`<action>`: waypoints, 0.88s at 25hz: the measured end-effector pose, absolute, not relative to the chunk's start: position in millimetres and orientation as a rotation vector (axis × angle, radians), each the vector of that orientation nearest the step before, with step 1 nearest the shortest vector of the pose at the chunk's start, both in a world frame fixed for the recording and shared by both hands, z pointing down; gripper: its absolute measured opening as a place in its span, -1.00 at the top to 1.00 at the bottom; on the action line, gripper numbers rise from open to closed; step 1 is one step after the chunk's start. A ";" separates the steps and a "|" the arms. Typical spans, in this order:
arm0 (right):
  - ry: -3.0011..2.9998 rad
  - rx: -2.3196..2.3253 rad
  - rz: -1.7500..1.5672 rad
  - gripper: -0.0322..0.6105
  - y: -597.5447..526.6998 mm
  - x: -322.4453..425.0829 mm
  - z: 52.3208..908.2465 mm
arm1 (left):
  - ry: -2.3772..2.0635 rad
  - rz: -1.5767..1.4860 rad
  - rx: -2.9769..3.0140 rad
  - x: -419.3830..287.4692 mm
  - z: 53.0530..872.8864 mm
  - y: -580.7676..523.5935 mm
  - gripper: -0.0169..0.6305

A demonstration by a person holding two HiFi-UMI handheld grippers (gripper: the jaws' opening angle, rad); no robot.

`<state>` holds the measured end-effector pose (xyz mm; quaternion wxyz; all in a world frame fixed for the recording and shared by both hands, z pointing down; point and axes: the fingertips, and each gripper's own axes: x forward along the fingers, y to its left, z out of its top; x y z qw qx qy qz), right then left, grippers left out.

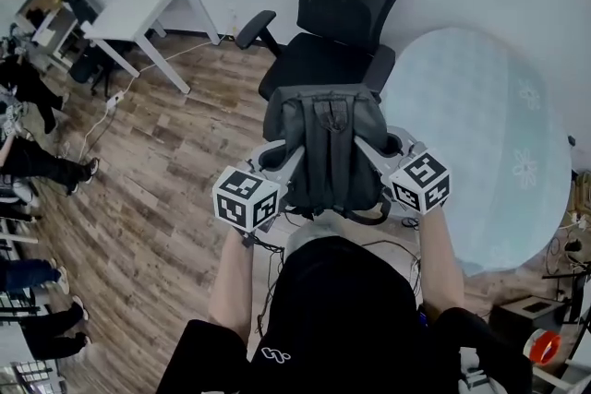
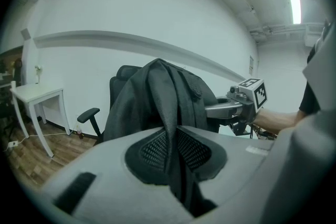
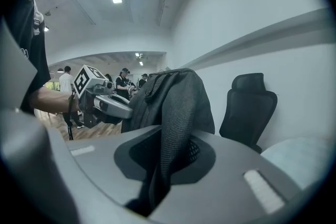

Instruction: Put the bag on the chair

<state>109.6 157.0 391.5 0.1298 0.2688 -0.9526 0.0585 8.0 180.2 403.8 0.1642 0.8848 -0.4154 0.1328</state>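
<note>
A dark grey backpack point(image 1: 331, 143) hangs in the air between my two grippers, just in front of a black office chair point(image 1: 334, 14). My left gripper point(image 1: 294, 163) is shut on the bag's left side fabric point(image 2: 168, 113), which runs down between its jaws. My right gripper point(image 1: 367, 152) is shut on the bag's right side point(image 3: 176, 113) in the same way. The bag's lower part covers the front of the chair's seat point(image 1: 314, 67) in the head view. The chair's backrest point(image 3: 247, 107) shows behind the bag in the right gripper view.
A white table point(image 1: 129, 9) stands at the left on the wooden floor point(image 1: 157, 198). A pale blue round rug or table point(image 1: 489, 143) lies right of the chair. Several people point(image 1: 28, 161) stand at the far left. A white wall point(image 2: 131, 13) is behind the chair.
</note>
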 end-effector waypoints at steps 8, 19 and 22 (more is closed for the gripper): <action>-2.849 0.807 0.110 0.75 133.2 118.5 372.9 | -1.228 0.422 2.581 16.7 383.7 160.9 0.81; -2.864 0.726 0.066 0.75 38.9 70.1 390.9 | -1.281 0.431 2.565 -26.5 400.9 81.2 0.81; -2.845 0.692 0.079 0.75 -2.8 43.9 409.0 | -1.269 0.439 2.518 -50.0 420.2 44.1 0.81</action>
